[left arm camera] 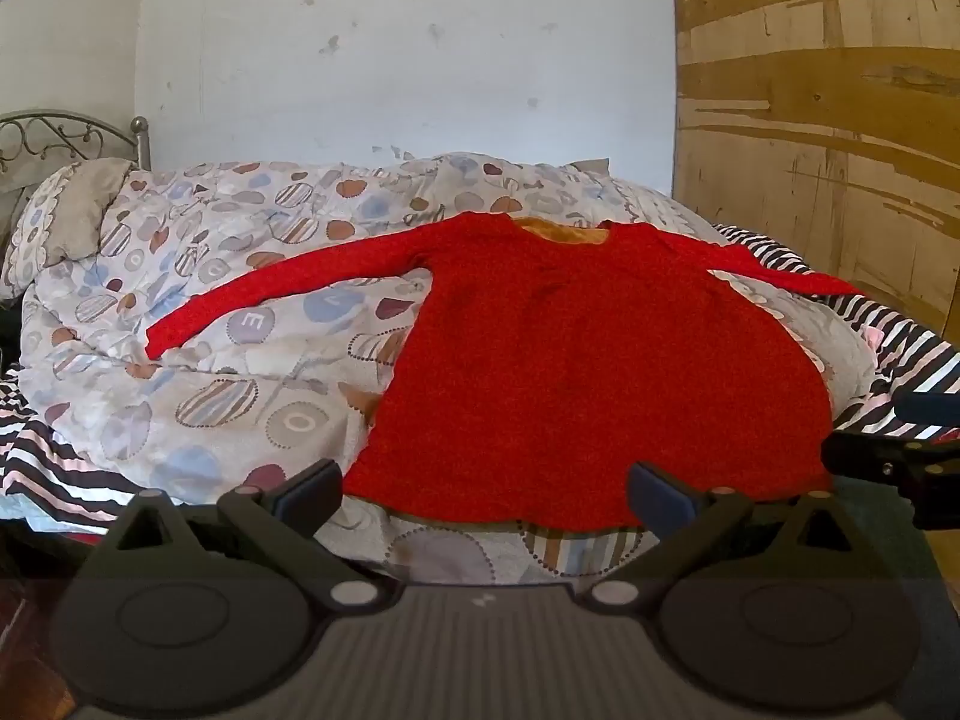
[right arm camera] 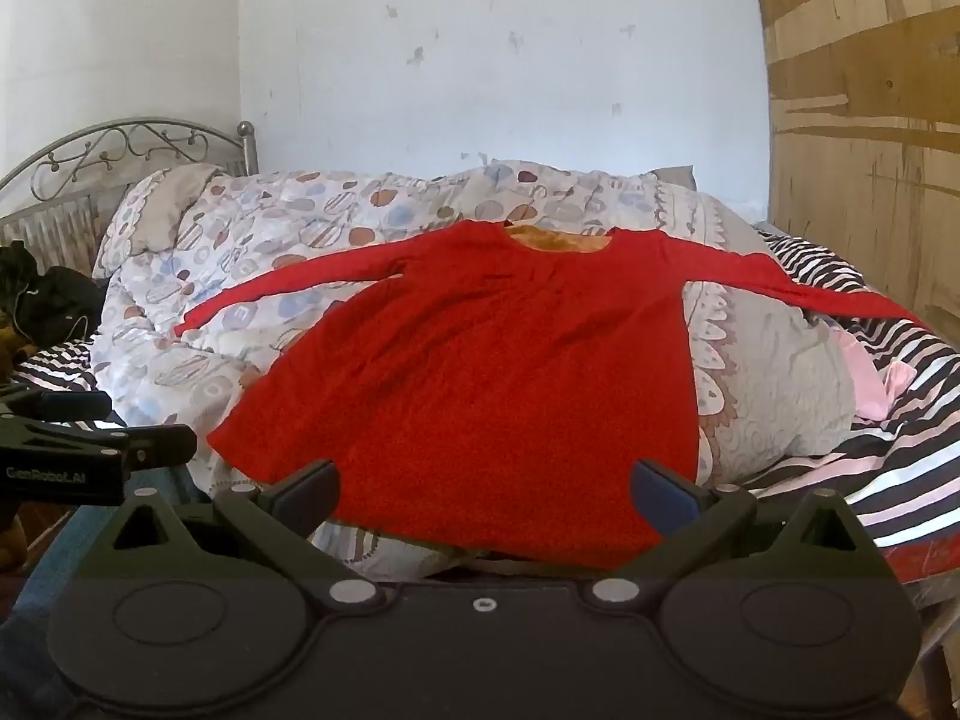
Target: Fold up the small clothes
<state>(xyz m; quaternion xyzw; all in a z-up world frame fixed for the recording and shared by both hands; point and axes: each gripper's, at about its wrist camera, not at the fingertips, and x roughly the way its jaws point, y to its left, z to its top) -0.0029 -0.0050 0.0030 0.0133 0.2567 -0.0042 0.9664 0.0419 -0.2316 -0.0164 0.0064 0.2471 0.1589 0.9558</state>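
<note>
A small red long-sleeved top (left arm camera: pixel 588 360) (right arm camera: pixel 480 372) lies flat on a patterned quilt, both sleeves spread out sideways, its orange lining showing at the neck. My left gripper (left arm camera: pixel 486 495) is open, hovering just in front of the hem, nothing between its fingers. My right gripper (right arm camera: pixel 486 495) is open too, near the hem, empty. The right gripper also shows at the right edge of the left wrist view (left arm camera: pixel 900 450). In the right wrist view the left gripper (right arm camera: pixel 114 426) shows at the left edge.
The patterned quilt (left arm camera: pixel 228 324) (right arm camera: pixel 288 228) is bunched over a striped sheet (right arm camera: pixel 900 456). A metal headboard (right arm camera: pixel 120 150) and pillow stand at the left, dark clothes (right arm camera: pixel 48 294) beside them. A wooden wardrobe (left arm camera: pixel 828 120) rises at the right, a white wall behind.
</note>
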